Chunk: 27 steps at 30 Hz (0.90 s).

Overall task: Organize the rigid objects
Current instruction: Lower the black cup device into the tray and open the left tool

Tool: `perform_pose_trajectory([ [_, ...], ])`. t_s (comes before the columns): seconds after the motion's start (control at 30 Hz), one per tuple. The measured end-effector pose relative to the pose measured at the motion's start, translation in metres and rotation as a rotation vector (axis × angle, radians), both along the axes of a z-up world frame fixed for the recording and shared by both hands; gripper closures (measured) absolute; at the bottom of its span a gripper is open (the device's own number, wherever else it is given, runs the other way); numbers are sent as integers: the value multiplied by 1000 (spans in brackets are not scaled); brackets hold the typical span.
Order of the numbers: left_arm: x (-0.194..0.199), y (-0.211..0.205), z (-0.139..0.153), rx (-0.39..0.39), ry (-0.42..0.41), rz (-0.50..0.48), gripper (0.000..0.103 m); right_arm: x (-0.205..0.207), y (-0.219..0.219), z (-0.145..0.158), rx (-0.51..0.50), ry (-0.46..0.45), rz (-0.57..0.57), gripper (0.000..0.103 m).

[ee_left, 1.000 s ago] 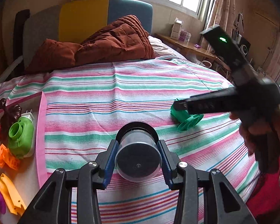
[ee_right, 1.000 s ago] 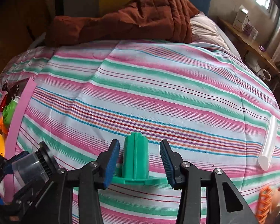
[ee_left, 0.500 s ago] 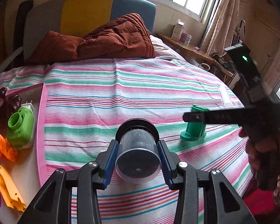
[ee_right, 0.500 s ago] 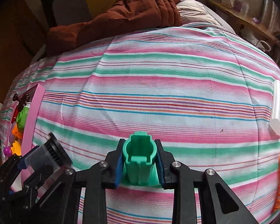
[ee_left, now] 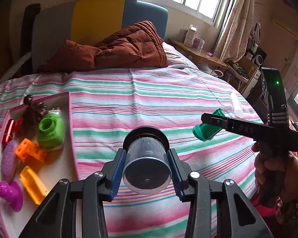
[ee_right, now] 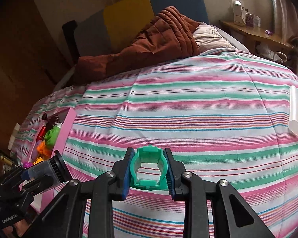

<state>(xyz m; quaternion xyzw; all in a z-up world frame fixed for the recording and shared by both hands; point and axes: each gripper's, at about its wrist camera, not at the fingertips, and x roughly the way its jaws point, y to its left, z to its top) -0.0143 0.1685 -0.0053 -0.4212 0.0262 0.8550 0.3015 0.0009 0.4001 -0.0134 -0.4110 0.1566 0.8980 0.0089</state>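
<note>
My left gripper (ee_left: 147, 175) is shut on a clear plastic jar with a black lid (ee_left: 146, 164), held above the striped bed. My right gripper (ee_right: 148, 171) is shut on a hollow green plastic piece (ee_right: 148, 168), lifted off the sheet. In the left wrist view the right gripper (ee_left: 207, 122) reaches in from the right with the green piece (ee_left: 206, 130) in its jaws and a hand around its handle. In the right wrist view the left gripper with the jar (ee_right: 44, 171) shows at the lower left. A pink tray (ee_left: 72, 138) lies at the left.
The tray (ee_right: 68, 127) holds a green toy (ee_left: 49, 130), orange blocks (ee_left: 28, 151), a yellow piece (ee_left: 33, 184), purple pieces and a dark brown figure. A white tube (ee_right: 296, 111) lies on the bed at the right. A brown quilt (ee_left: 117, 49) is heaped at the headboard.
My right gripper closed on the green piece and lifted it off the bed, turning it end-on. Both grippers rose and shifted; more of the tray now shows in the left wrist view.
</note>
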Motion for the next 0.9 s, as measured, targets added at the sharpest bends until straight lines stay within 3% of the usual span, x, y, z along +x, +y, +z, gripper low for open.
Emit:
perform_pose_trajectory([
  [0.2, 4, -53, 15, -10, -15, 35, 60, 7, -23, 16, 36, 83, 65, 73],
  [0.53, 1, -151, 12, -201, -99, 142, 60, 14, -64, 25, 75, 159, 183, 73],
  [0.7, -7, -150, -11, -392, -177, 82, 60, 14, -75, 18, 63, 143, 216, 73],
  [0.83, -8, -137, -21, -499, -177, 23, 59, 14, -78, 14, 62, 132, 227, 73],
  [0.9, -8, -132, -19, -512, -156, 15, 59, 13, -78, 13, 68, 127, 227, 73],
])
